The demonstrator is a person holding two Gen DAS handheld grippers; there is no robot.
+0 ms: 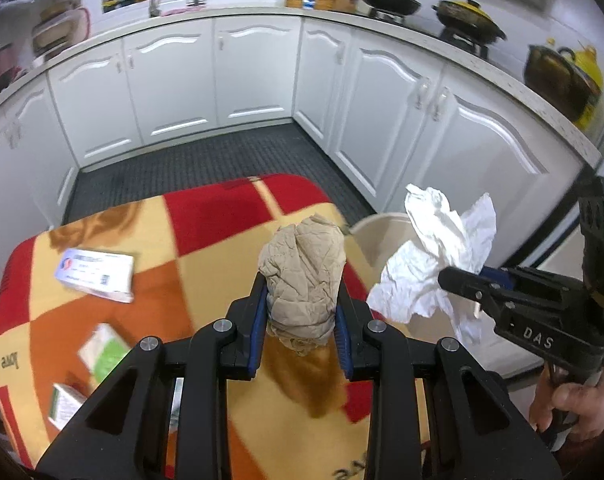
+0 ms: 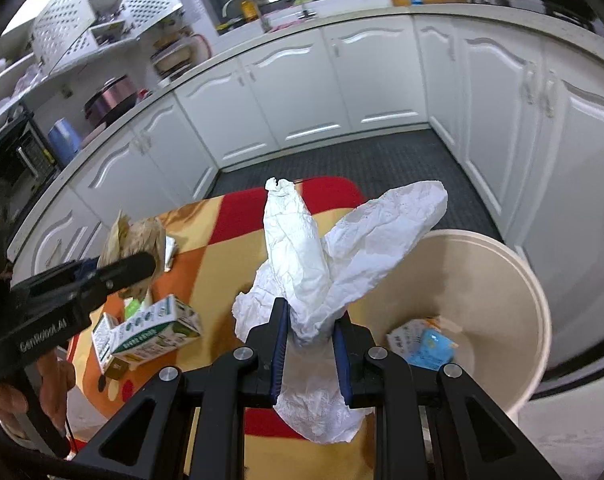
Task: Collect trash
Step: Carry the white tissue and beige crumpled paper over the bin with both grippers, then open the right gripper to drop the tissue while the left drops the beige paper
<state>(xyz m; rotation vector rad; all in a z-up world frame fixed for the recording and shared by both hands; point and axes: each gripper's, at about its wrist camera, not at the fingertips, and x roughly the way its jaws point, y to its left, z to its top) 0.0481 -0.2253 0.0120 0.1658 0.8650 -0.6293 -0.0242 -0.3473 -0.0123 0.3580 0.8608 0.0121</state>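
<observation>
Brown crumpled paper (image 1: 304,276) pinched in left gripper (image 1: 302,316) above checkered tabletop (image 1: 206,272). Right gripper (image 2: 311,334) clamps white tissue (image 2: 326,256) beside beige bin (image 2: 502,280) at table's right edge, wrappers (image 2: 422,344) inside; cartons (image 2: 154,332) left.

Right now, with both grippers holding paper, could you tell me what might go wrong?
1. The white tissue sits beside the bin, not over its opening; released here, it may land on the table.
2. The left gripper pinches only the brown wad's lower part; it might slip.
3. The boxes remain uncollected.
</observation>
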